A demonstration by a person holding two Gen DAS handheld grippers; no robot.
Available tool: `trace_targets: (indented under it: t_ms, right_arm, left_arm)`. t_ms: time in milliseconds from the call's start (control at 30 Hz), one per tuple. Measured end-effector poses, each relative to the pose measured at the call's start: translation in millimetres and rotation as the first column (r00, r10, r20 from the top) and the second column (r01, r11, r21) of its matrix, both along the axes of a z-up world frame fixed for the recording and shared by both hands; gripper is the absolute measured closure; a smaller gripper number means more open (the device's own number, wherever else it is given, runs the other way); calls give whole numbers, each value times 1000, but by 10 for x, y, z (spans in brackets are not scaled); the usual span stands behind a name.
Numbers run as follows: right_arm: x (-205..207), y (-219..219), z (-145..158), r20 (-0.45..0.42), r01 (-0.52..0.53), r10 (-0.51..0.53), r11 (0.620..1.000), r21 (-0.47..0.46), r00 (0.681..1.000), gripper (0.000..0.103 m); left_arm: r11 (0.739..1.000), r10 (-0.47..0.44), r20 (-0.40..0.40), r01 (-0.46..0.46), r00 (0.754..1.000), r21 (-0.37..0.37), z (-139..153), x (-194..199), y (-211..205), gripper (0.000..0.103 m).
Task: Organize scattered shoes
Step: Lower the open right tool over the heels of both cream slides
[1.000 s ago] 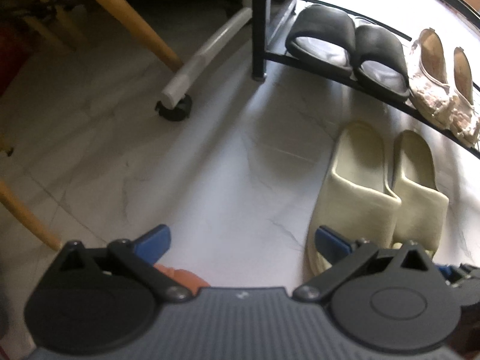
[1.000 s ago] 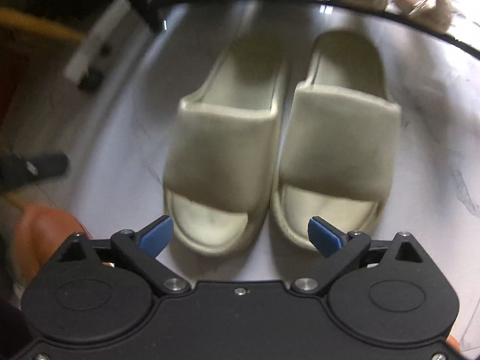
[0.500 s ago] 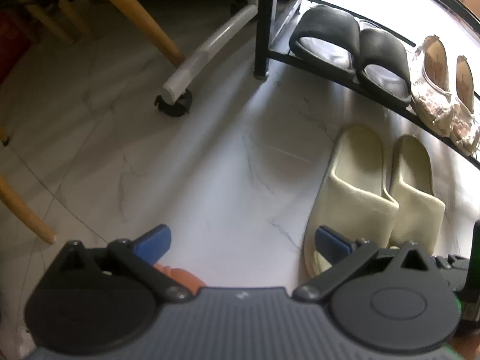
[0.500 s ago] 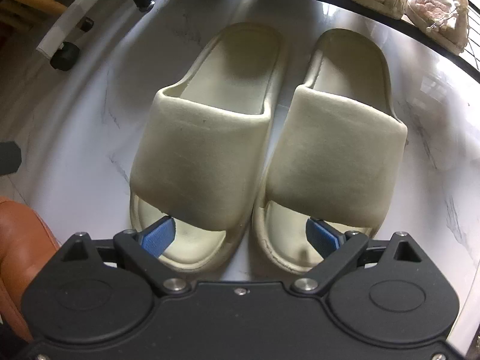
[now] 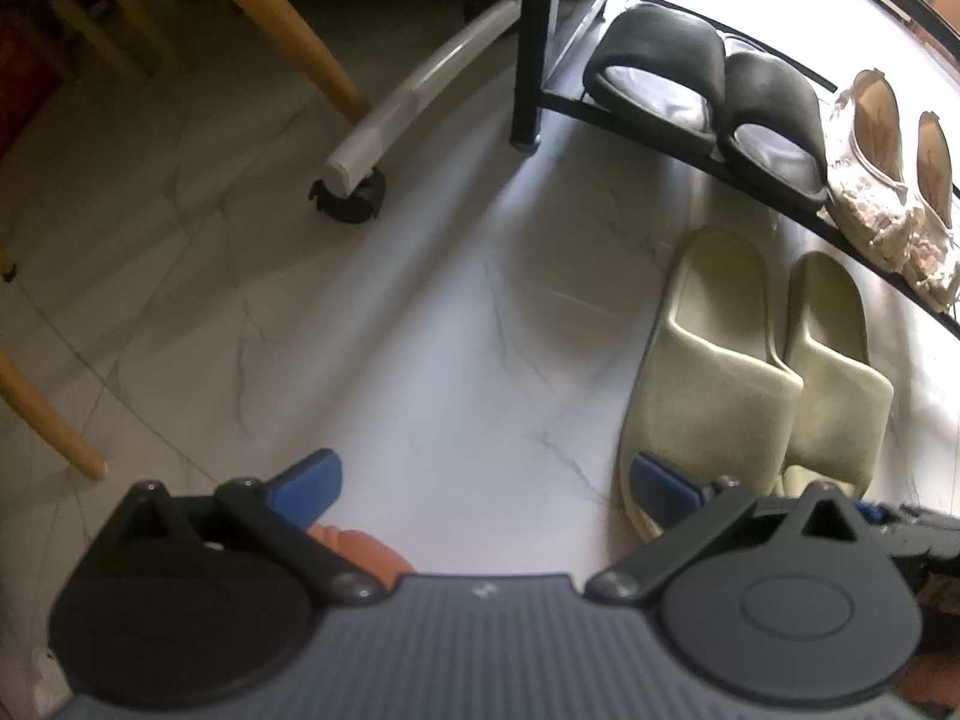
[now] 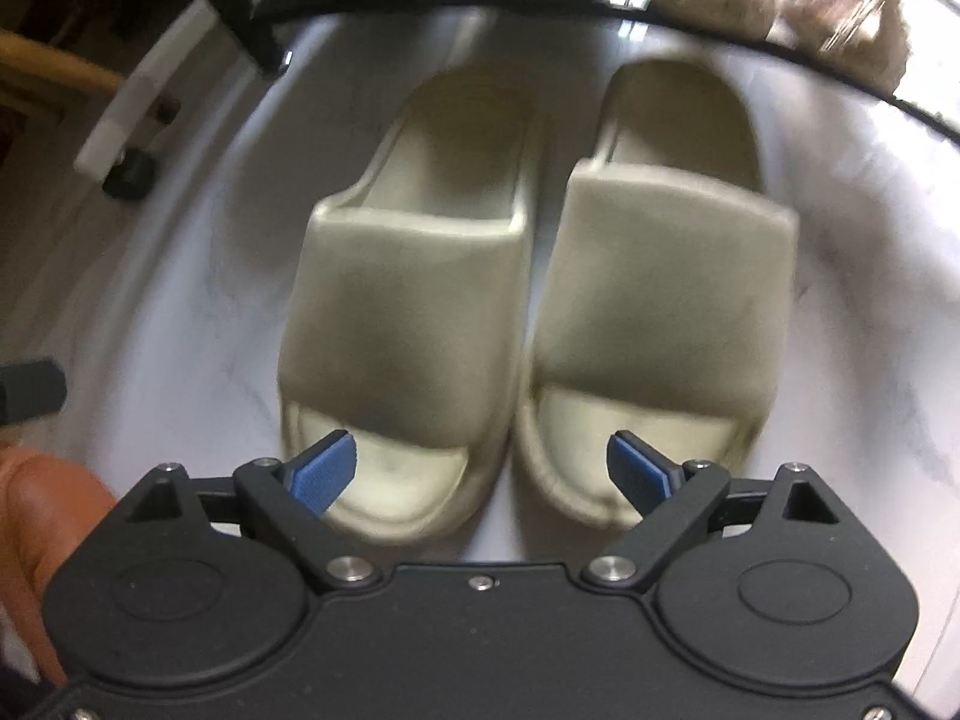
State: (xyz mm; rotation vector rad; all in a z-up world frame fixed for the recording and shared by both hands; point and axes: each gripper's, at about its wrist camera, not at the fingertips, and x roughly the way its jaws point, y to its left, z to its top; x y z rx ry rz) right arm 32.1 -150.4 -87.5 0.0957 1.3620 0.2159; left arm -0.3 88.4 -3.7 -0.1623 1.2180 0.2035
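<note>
Right gripper (image 6: 483, 471) was spread wide, holding nothing, just short of the toe ends of the cream slides (image 6: 420, 300), which lay side by side on the marble floor (image 5: 360, 312) straight ahead. Left gripper (image 5: 483, 480) also gaped empty; slides sat ahead to its right. Beyond them, black slides (image 5: 708, 96) and beige flats (image 5: 882, 180) sat on the rack (image 5: 531, 60).

Pale cream, black and blue over white marble

Cream slides (image 6: 414, 294) are lying on the grey-veined white floor (image 5: 372, 324); black slippers (image 5: 708, 84) and beige patterned flats (image 5: 888, 168) are sitting on the black rack (image 5: 531, 48); blue fingertips (image 6: 324, 471) are showing.
</note>
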Motion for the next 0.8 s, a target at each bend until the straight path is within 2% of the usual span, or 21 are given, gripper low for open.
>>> trace_targets:
  t_ms: [233, 533, 667, 800]
  right_arm:
    - [-44, -139, -60, -45, 66, -63, 995, 73, 997, 4]
    - [-104, -223, 17, -94, 135, -127, 988, 77, 987, 5]
    - [-89, -239, 203, 18, 166, -169, 979, 122, 985, 5]
    - [54, -336, 548, 143, 187, -213, 966, 177, 966, 5]
  left_arm:
    - [1000, -9, -4, 10, 1000, 6, -18, 7, -18, 1]
    - [1000, -3, 8, 3, 1000, -26, 17, -18, 11, 1]
    - [999, -4, 16, 4, 1000, -38, 38, -25, -4, 1]
    - [999, -2, 30, 4, 1000, -46, 75, -20, 6, 1]
